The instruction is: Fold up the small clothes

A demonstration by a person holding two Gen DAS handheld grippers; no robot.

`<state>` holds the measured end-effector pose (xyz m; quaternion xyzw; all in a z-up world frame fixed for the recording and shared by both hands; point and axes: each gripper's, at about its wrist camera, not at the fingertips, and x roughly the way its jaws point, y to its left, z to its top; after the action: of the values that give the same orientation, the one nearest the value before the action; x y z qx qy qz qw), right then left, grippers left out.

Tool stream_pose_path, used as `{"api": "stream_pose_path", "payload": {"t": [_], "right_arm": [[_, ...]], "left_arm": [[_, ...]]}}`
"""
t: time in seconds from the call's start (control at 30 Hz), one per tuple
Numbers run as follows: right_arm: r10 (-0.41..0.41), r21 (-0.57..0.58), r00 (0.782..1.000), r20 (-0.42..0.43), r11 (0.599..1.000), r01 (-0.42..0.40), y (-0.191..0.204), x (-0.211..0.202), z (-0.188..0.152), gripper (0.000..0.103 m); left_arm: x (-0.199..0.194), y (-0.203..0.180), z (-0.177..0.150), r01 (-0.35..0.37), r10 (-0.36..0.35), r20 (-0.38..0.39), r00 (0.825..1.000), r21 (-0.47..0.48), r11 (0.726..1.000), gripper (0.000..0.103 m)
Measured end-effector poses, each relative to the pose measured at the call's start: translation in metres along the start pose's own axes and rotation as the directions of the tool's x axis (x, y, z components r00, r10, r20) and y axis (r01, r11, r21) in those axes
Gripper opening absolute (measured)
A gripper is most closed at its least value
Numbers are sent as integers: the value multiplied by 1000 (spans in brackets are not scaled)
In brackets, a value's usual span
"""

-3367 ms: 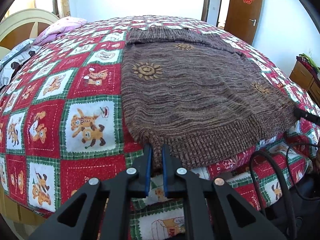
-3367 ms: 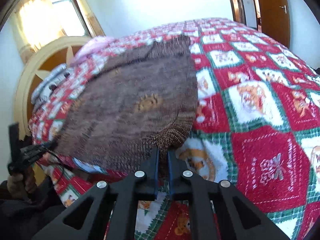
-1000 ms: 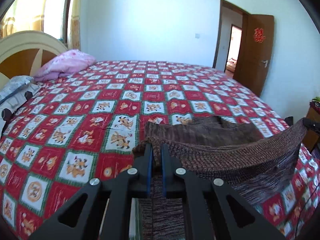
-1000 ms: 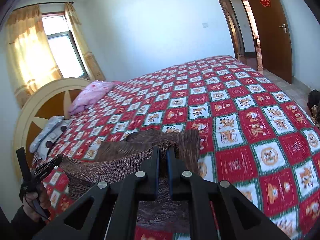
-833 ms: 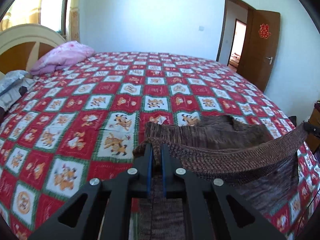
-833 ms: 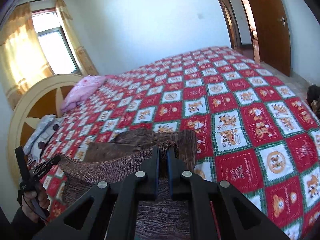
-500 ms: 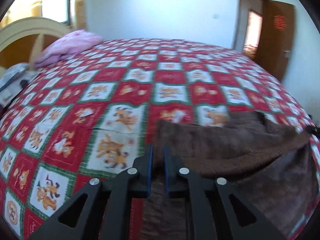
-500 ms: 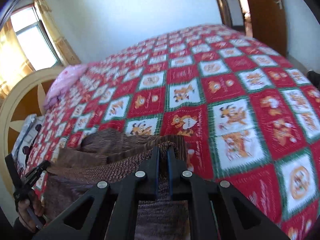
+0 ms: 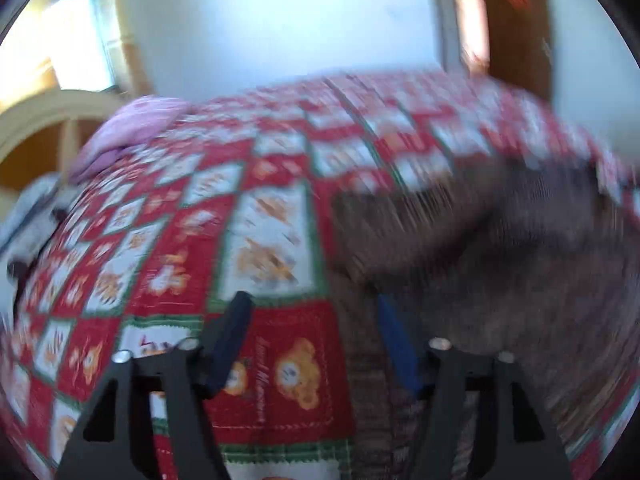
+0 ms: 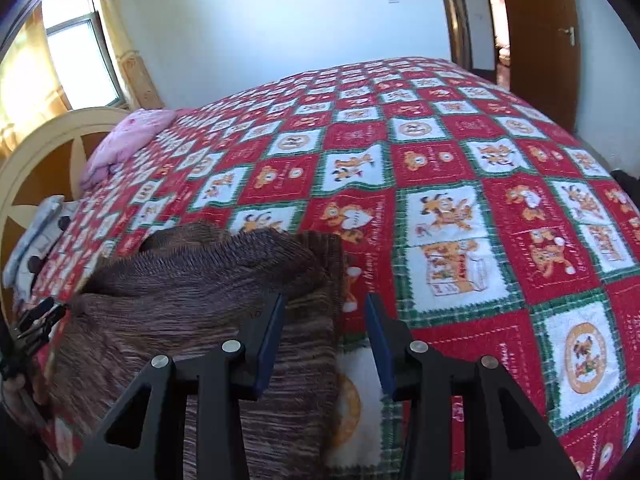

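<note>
Left gripper (image 9: 312, 306): I've just been opening it, holds nothing.
Right gripper (image 10: 325, 305): also just opening, empty.
Sweater (image 10: 180, 292): folded over on bed (image 10: 500, 184).

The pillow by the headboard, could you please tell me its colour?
Pink; the pillow shows best in the right wrist view.

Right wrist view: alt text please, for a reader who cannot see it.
The right claw stands open over the near edge of a folded brown knitted sweater, gripping nothing. The sweater lies on a bed with a red, white and green patchwork quilt, a pink pillow beyond.
</note>
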<state>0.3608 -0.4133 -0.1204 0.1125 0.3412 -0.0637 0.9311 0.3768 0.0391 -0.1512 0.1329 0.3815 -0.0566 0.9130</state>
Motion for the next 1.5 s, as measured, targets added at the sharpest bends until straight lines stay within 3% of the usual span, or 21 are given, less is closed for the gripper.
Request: {"api": "stream_pose_path", "payload": {"t": [0.07,0.17,0.27,0.33,0.37,0.53,0.6,0.7,0.77,0.9,0.97,1.07,1.13,1.17,1.2,1.37,1.5], "right_arm": [[-20,35,1000,16,999,19,-4,3,-5,43],[-37,63,999,30,997,35,-7,9,-14,43],[-44,108,999,17,993,42,-17,16,-23,44],[-23,153,999,36,988,17,-26,13,-22,49],[-13,165,999,37,986,7,-29,13,-23,56],[47,215,998,51,975,-57,-39,15,-26,57],[18,209,998,67,977,-32,-38,11,-26,57],[-44,148,990,134,989,24,-21,-6,-19,57],[-42,74,988,149,997,31,-5,-12,-12,57],[-14,-176,997,82,984,28,52,-3,9,57],[-4,-258,1000,24,966,10,70,9,14,57],[-50,-348,995,-84,937,17,90,39,17,56],[-64,-362,985,-157,932,3,95,58,13,39],[-73,-388,982,-176,922,-1,99,64,9,13],[-92,-407,981,-171,914,15,102,65,7,4],[-154,-399,983,-101,911,102,103,62,16,2],[-200,-266,979,-35,946,184,83,52,40,2]], "left_arm": [[9,-8,4,-44,44,-7,999,53,998,73],[20,-7,30,-72,72,0,997,41,997,73],[27,7,52,-139,141,26,990,-52,989,73],[34,24,57,-158,163,17,986,-161,974,74],[39,30,56,-141,146,12,989,-197,970,74],[56,42,30,-71,65,-28,997,-282,957,74],[48,47,26,-55,59,5,998,-332,942,84],[49,55,22,-16,22,12,1000,-379,925,88],[51,57,20,0,4,9,1000,-397,918,88],[53,61,17,30,-25,18,1000,-426,904,88],[53,65,16,53,-45,28,999,-440,896,88],[54,70,14,87,-75,44,996,-470,878,88],[54,71,13,96,-82,50,995,-474,875,88],[54,71,14,99,-84,53,995,-473,875,88],[54,71,13,100,-85,54,995,-472,876,88],[55,68,15,97,-83,51,995,-458,884,88],[55,69,14,98,-84,52,995,-458,883,88]]}}
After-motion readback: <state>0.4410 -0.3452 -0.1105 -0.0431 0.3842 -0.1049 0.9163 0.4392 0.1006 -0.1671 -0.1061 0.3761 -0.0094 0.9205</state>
